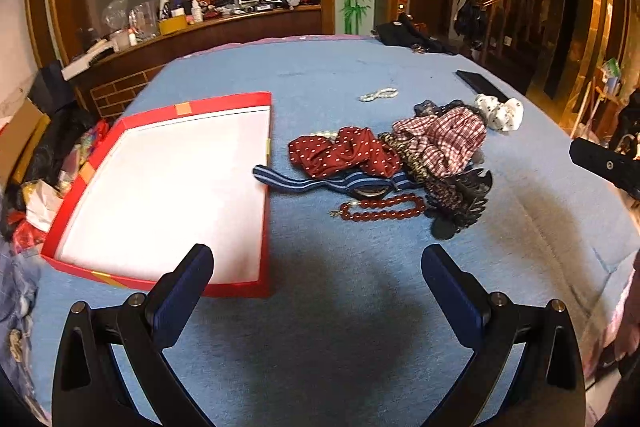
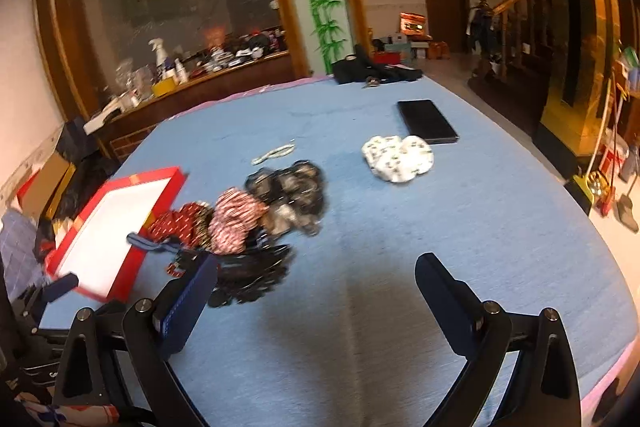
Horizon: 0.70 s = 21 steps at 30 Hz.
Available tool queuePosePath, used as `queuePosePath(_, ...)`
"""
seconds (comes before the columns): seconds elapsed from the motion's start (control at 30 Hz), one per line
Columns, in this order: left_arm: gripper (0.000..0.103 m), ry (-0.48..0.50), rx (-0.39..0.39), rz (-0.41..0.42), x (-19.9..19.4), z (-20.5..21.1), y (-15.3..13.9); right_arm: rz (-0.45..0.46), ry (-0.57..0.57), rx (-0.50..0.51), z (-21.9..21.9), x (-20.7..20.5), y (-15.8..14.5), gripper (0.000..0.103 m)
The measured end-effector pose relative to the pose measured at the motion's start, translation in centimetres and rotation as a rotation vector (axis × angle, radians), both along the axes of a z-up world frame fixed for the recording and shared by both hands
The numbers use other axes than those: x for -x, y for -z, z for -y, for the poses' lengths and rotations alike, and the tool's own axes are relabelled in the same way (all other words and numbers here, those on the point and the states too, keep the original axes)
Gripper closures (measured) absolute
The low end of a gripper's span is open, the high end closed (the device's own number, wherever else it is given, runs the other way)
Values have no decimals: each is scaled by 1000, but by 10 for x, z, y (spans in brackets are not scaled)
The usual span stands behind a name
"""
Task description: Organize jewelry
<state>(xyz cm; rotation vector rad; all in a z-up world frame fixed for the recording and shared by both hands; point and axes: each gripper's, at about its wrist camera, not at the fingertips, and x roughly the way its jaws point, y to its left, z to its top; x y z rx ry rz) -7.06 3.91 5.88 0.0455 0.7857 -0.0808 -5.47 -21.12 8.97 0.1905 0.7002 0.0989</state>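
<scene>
Left wrist view: the left hand-held gripper (image 1: 318,267) hangs above the near edge of the desk (image 1: 340,327), which is covered in blue cloth. Its jaws stand wide apart with nothing between them and touch nothing. A shallow red box (image 1: 160,187) with a bare white floor lies toward the desk's left edge, apparently waiting to receive the pieces. Just right of it the jewelry sits in a loose heap near the middle: a red bead bracelet (image 1: 382,209) on the near side, a striped band (image 1: 316,183) reaching to the box wall, a dark red dotted scrunchie (image 1: 344,151), a checked scrunchie (image 1: 444,139) and a black claw clip (image 1: 464,203). A pale bead bracelet (image 1: 378,94) lies apart, farther back. The heap is close to the box, so each transfer should be short.

Right wrist view: the right hand-held gripper (image 2: 316,275) also has its jaws spread wide and empty, over bare cloth near the front edge. The heap lies ahead to its left, blurred. A white patterned scrunchie (image 2: 398,158) sits alone toward the right, beside a black flat case (image 2: 426,121) near the far right corner. Nothing looks sorted yet.
</scene>
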Motion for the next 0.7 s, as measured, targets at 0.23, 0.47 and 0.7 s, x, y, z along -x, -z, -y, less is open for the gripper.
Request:
queuePosePath(0.23, 0, 111, 90, -7, -19, 15, -17, -2, 57, -30, 26, -3, 2, 2)
queuePosePath(0.47, 0, 240, 96, -3, -64, 63, -30, -12, 65, -57, 38, -3, 9, 2)
queuePosePath(0.7, 23, 283, 53, -126, -129, 107, 5, -18, 83, -66, 53, 0, 11, 2)
